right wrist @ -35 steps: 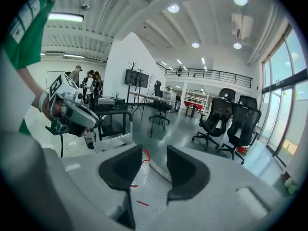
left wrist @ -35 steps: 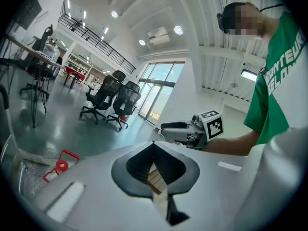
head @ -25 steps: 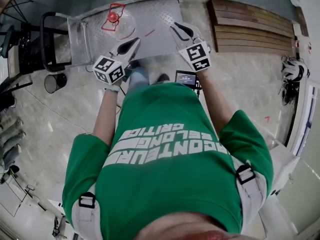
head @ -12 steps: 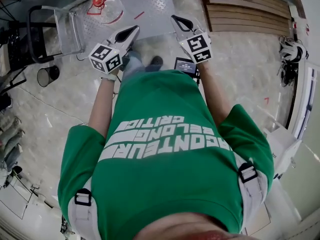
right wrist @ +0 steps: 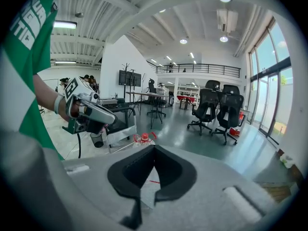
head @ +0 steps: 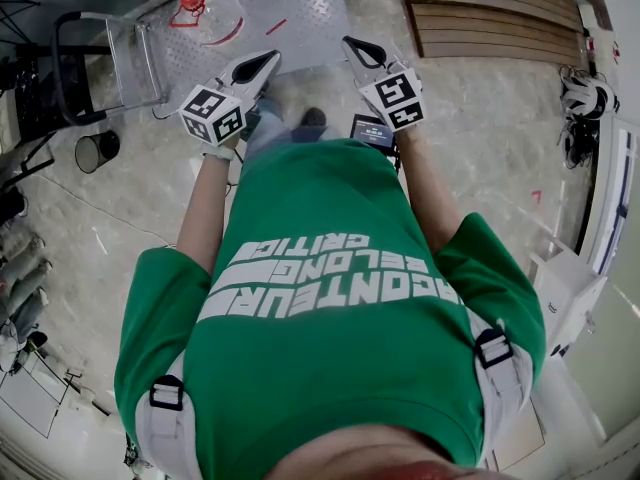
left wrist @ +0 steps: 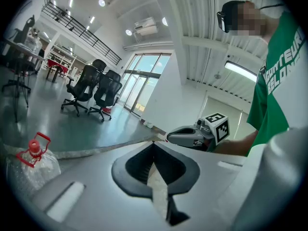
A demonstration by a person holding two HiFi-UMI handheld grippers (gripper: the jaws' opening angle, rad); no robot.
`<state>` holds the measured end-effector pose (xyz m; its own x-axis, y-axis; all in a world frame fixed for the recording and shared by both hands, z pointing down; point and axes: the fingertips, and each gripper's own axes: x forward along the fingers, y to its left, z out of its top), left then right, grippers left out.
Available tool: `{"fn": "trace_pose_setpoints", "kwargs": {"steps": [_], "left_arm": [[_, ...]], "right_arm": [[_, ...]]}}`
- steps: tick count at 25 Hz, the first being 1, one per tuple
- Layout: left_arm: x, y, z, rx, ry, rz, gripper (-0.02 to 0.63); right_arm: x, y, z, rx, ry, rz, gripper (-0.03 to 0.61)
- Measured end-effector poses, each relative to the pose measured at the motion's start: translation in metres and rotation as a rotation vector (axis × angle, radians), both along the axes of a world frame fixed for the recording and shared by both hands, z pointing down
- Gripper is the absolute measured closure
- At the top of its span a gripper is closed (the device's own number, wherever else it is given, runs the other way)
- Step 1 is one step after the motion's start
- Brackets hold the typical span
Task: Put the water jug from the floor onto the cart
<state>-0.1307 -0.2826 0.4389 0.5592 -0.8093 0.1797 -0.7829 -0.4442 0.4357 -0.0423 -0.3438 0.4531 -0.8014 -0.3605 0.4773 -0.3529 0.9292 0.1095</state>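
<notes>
The clear water jug point(head: 205, 13) with a red cap and handle stands on the metal cart platform point(head: 300, 8), near its handle end point(head: 90, 43). It also shows low at the left of the left gripper view, jug point(left wrist: 31, 162), and just past the jaws in the right gripper view, jug point(right wrist: 143, 139). My left gripper point(head: 265, 61) and right gripper point(head: 355, 48) hover side by side at the platform's near edge, well apart from the jug. Both are shut on nothing; the left gripper point(left wrist: 154, 146) and right gripper point(right wrist: 153, 148) show their tips meeting.
A black bin point(head: 97, 151) stands on the floor left of the cart. A wooden slatted pallet point(head: 490, 23) lies to the right of it. Office chairs point(right wrist: 209, 107) and tables stand farther off. The person's feet point(head: 313, 120) are just short of the cart.
Both grippers have drawn back a little from over the platform to its near edge. The jug has stayed in its place on the cart.
</notes>
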Motion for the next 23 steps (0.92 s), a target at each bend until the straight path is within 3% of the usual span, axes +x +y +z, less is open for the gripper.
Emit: {"fn": "trace_pose_setpoints", "kwargs": {"steps": [23], "left_arm": [[-0.007,-0.003,0.005,-0.018,0.006,-0.027,0.603]], "right_arm": [[-0.014,0.006,0.010,-0.028,-0.003,-0.075,0.588]]}}
